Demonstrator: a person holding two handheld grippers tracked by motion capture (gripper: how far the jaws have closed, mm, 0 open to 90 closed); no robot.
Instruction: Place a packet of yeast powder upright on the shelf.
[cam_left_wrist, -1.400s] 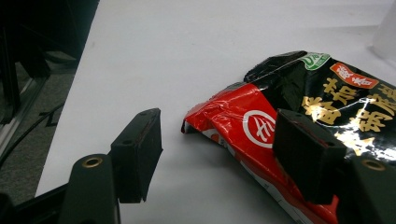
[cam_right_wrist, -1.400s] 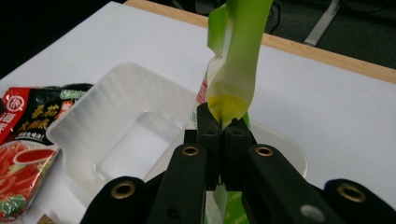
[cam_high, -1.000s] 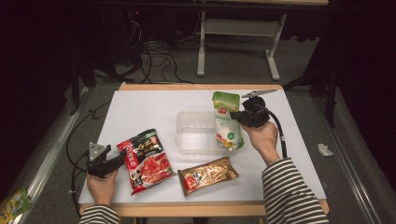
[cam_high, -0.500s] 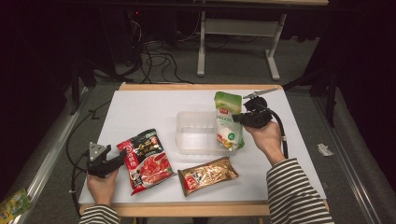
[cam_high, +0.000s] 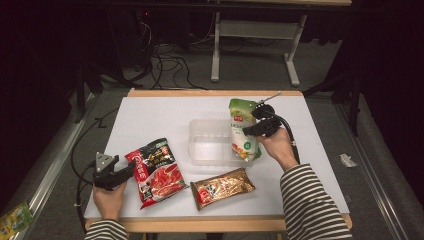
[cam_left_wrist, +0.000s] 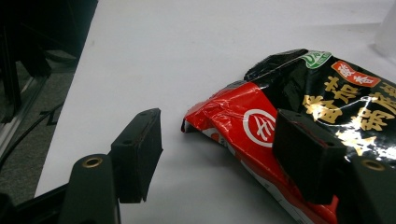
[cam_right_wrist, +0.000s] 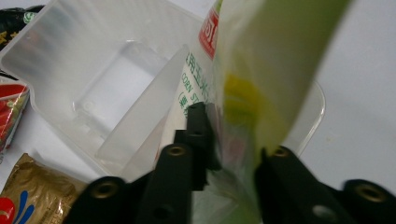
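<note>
high view: right tongs (cam_high: 248, 131) clamp green bag (cam_high: 243, 131) (seemingly over tub (cam_high: 210, 142)); left tongs (cam_high: 131, 169) gape, empty.

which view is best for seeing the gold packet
The high view: the gold packet lies whole on the table, in front of the clear container. The right gripper view catches just one corner of it at the bottom left.

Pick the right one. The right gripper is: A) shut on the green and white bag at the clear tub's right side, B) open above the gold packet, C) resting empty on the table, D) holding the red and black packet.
A: the right gripper has its jaws closed on the green and white bag, held upright at the right side of the clear tub.
</note>
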